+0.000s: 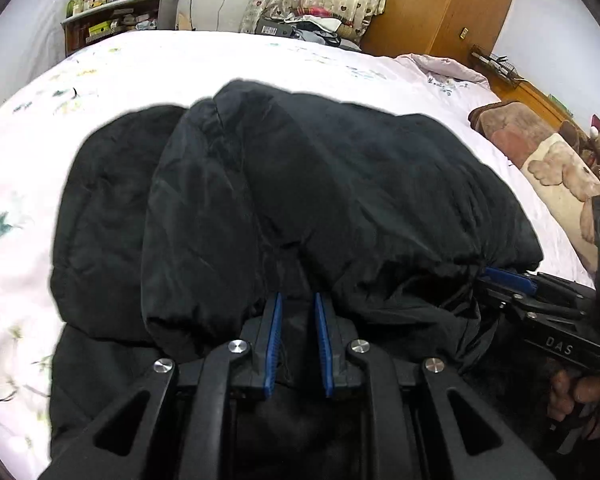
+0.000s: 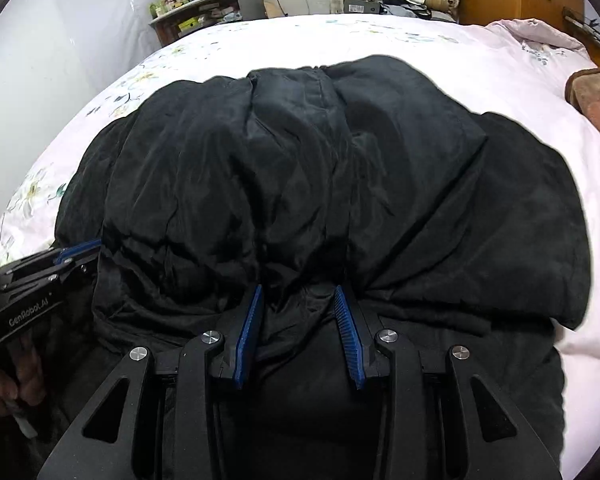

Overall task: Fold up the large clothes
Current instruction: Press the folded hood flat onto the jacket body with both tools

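Note:
A large black padded jacket (image 1: 300,184) lies bunched on a bed with a pale floral sheet (image 1: 140,64); it also fills the right wrist view (image 2: 340,184). My left gripper (image 1: 298,300) has its blue pads closed on a fold of the jacket's near edge. My right gripper (image 2: 298,292) grips another fold of the same edge, its pads set a little wider around thick fabric. The right gripper also shows in the left wrist view (image 1: 508,280) at the jacket's right side, and the left gripper shows in the right wrist view (image 2: 76,252) at its left side.
A brown bear-print blanket (image 1: 548,160) lies at the bed's right. A wooden wardrobe (image 1: 452,4), a curtain with piled clothes (image 1: 316,20) and a cluttered shelf (image 1: 116,16) stand beyond the far edge. Bare sheet (image 2: 440,52) surrounds the jacket.

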Demonstrator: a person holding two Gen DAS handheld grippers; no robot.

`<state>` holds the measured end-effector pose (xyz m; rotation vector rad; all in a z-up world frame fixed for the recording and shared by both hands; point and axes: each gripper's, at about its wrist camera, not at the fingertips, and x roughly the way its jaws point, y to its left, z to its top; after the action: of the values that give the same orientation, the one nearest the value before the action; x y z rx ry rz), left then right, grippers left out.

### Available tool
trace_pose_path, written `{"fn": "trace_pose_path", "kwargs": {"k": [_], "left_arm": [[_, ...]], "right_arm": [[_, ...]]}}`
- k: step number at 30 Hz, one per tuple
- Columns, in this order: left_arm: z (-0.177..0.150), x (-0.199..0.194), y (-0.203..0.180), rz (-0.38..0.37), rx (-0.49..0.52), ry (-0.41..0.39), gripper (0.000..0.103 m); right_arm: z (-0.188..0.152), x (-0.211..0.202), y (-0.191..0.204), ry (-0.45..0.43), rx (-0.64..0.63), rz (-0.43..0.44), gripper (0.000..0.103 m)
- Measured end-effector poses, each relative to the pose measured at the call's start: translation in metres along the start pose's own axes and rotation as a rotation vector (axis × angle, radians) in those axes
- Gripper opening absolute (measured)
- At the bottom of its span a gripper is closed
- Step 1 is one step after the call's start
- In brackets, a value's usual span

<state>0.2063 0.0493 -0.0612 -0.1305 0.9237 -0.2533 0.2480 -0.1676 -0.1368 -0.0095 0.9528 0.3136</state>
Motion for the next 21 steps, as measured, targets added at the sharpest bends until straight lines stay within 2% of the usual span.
{"fn": "trace_pose_path", "kwargs": {"k": [3,5,9,14,17,21], "left_arm": [[-0.006,-0.022,-0.001,-0.028,-0.001,-0.033,0.018],[-0.014,-0.024,-0.002,-0.041,-0.001,-0.023,0.018],[-0.028,-0.001,-0.002,-0.015,0.001,0.028,0.018],[-0.024,0.006,0.003,-0.008,-0.021,0.05,0.018],[-0.019,-0.005,-0.001,-0.001,-0.012,0.055,0.018],[-0.021,-0.03,-0.006,-0.004,-0.014,0.036,0.018]], "right_arm": [[-0.008,-0.025,0.004,-0.049,0.012,0.016,0.037],[-0.016,-0.034,0.006,-0.068,0.022,0.031,0.037],[-0.027,-0.002,0.007,0.022,0.01,0.014,0.037],[-0.021,0.011,0.007,0.047,-0.001,-0.006,0.037],[-0.015,0.004,0.017,0.051,-0.001,-0.013,0.037],[-0.02,-0.029,0.019,0.005,0.01,-0.001,0.037]]}}
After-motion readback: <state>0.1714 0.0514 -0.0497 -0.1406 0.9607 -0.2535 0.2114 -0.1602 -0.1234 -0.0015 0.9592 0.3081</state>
